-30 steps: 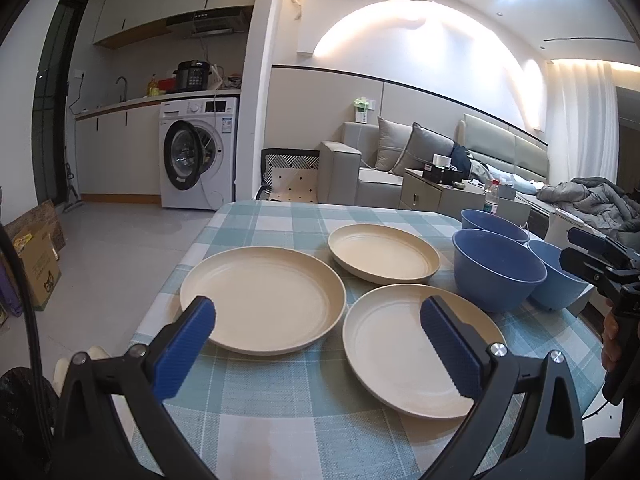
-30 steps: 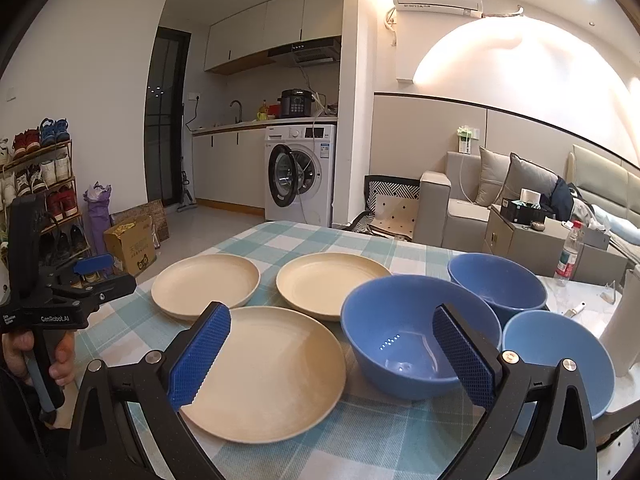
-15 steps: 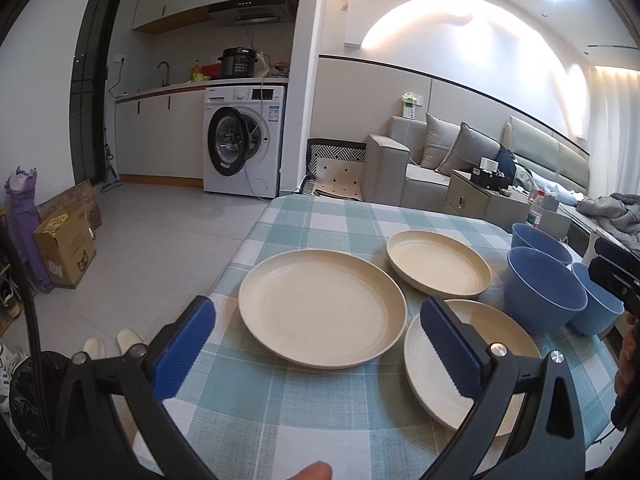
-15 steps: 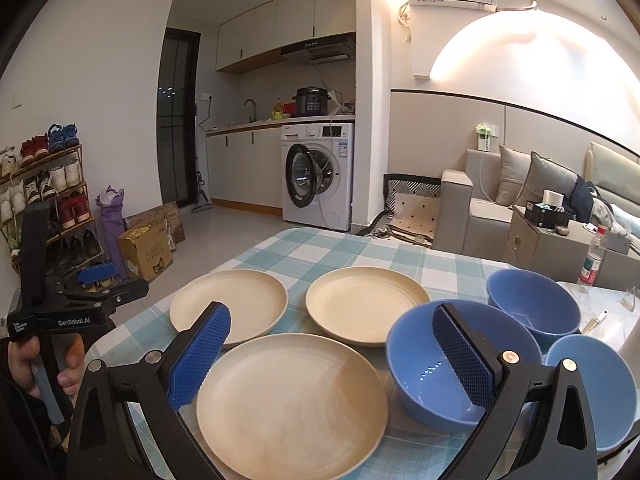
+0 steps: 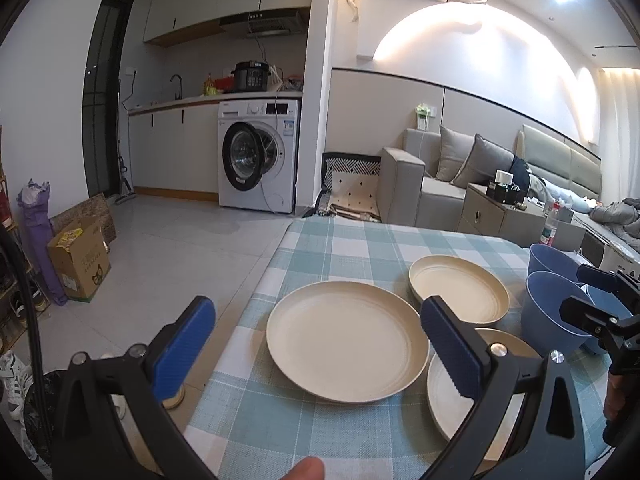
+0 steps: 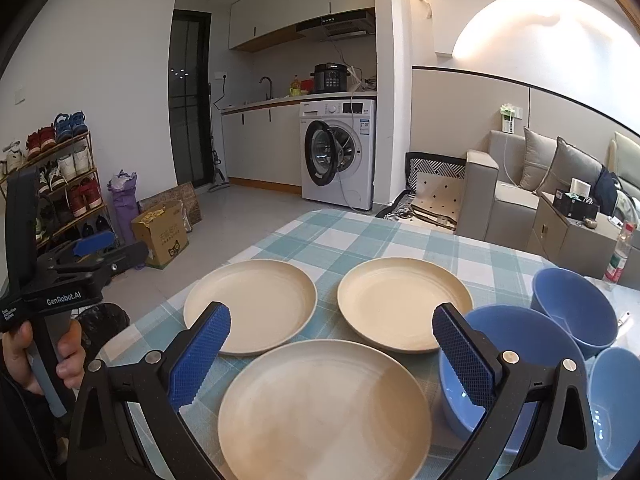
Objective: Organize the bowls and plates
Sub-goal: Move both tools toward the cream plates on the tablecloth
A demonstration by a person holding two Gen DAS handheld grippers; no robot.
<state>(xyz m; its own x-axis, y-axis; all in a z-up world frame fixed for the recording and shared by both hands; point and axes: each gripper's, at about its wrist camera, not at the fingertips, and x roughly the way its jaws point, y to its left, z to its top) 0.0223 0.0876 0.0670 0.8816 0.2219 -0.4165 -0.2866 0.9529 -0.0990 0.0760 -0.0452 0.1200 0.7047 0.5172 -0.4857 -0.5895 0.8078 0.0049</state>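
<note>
Left wrist view showed the left hand-held gripper with its blue-padded fingers spread wide and nothing between them, held above the near edge of the worktop covered in a teal-and-white checked cloth. At lower centre lay a large, shallow cream plate; a smaller cream plate sat just beyond it to the right, and a third cream plate showed at lower right, half hidden by a finger. Round blue bowls clustered at the right edge.

Right wrist view showed the right hand-held gripper, likewise apart and empty, framing the nearest cream plate, with three blue bowls at lower right. The plates looked stiff, light and smooth, probably plastic, so slippery; a pinch across a raised rim seemed the best hold. The bowls' thin walls offered a similar rim grip.
</note>
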